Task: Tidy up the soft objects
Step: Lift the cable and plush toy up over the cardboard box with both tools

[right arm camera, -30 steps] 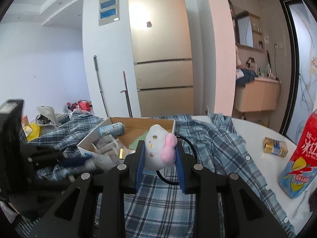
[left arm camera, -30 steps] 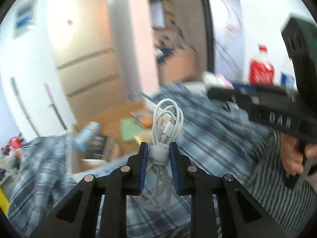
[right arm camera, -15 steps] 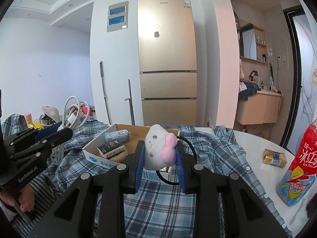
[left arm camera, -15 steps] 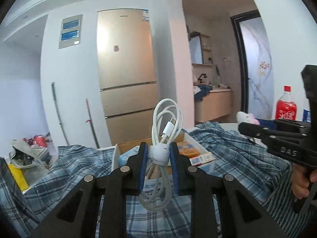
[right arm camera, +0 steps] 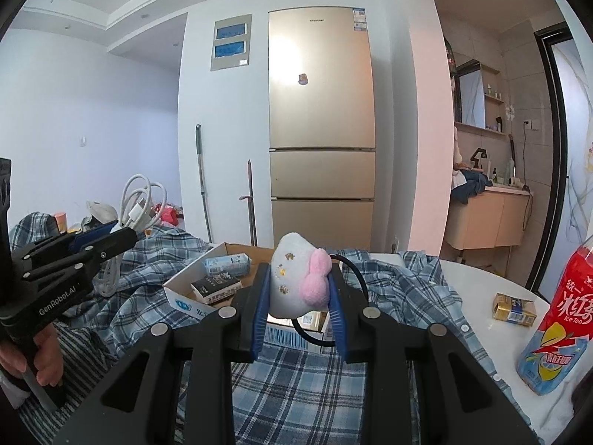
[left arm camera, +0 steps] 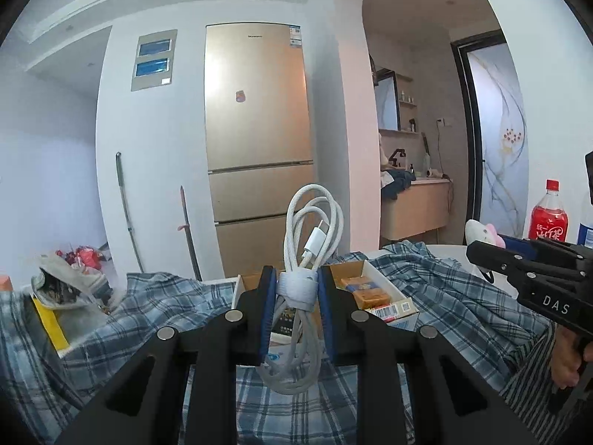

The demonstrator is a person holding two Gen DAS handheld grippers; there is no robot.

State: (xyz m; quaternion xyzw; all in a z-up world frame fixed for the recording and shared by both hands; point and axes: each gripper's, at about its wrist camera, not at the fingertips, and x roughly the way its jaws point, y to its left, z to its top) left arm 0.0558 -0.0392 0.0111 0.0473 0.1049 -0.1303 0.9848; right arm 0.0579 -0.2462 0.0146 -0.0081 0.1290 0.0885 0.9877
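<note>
While clamped: one cable [left arm camera: 301,259], one plush [right arm camera: 296,282].

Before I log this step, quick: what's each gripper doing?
Left gripper: shut on the coiled white cable.
Right gripper: shut on the small plush toy.

There are two tools: the left tool [left arm camera: 294,309] and the right tool [right arm camera: 299,307]. There is one white cable [left arm camera: 309,244] and one soft toy [right arm camera: 298,282]. One open box [right arm camera: 178,293] sits past the tools. There is one blue checked shirt [right arm camera: 407,293] and one red bottle [right arm camera: 557,319]. One small gold pack [right arm camera: 514,308] lies on the counter [right arm camera: 478,282], to the right of the right tool.
</note>
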